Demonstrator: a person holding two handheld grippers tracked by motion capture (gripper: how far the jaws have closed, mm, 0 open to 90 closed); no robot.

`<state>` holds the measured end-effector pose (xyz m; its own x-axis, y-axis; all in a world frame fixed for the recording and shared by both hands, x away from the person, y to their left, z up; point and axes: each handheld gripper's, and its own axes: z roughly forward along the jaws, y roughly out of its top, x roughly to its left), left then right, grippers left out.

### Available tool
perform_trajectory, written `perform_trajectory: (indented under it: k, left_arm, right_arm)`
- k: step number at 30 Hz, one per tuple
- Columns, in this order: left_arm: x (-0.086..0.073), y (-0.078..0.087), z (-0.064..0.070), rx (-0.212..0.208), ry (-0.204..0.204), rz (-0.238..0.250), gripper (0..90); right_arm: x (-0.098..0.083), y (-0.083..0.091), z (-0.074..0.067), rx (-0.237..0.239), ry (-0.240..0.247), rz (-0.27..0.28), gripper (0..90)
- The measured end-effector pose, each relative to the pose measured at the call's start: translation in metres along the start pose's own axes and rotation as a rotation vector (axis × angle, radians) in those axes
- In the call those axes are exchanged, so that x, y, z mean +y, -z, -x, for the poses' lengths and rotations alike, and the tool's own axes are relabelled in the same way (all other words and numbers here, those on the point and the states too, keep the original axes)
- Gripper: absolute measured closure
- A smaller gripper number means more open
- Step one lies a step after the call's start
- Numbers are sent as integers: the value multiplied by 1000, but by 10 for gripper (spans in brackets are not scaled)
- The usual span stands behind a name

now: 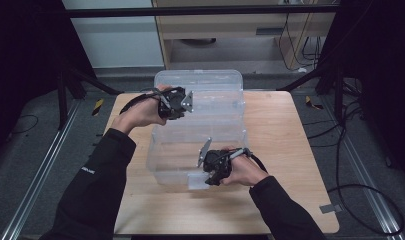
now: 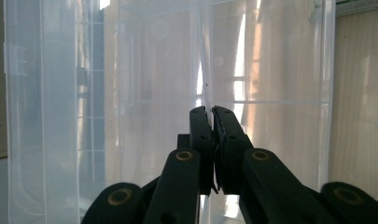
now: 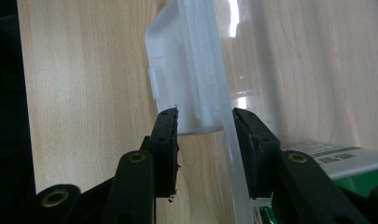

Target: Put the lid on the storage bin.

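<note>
Right gripper view – green-white pkg (image 3: 338, 161) in box (image 3: 196, 70).

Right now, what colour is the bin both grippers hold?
Clear, colourless plastic bin; best in the high view.

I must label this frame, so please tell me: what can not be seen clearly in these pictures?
- High view: the tips of the left tool and right tool are hidden by their own bodies and the hands.
- High view: contents of the clear plastic box are too faint to tell.
- Right gripper view: the green and white package is cut off by the edge and a jaw; its print is too small.
- Left gripper view: the box's thin edge runs out of frame.
</note>
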<state>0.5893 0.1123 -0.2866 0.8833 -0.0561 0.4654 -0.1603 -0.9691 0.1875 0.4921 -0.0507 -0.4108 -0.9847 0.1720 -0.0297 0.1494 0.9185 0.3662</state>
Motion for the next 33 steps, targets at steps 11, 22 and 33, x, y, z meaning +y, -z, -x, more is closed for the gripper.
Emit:
perform_trajectory:
  k: [11, 22, 33]
  left_arm:
    - [-1, 11, 29, 32, 29, 15, 868]
    - [-4, 15, 47, 45, 38, 42, 868]
    - [-9, 18, 62, 31, 42, 64, 863]
  right_arm:
    - [1, 0, -2, -16, 0, -2, 620]
    - [1, -1, -2, -18, -3, -3, 608]
    - [1, -1, -3, -25, -4, 3, 603]
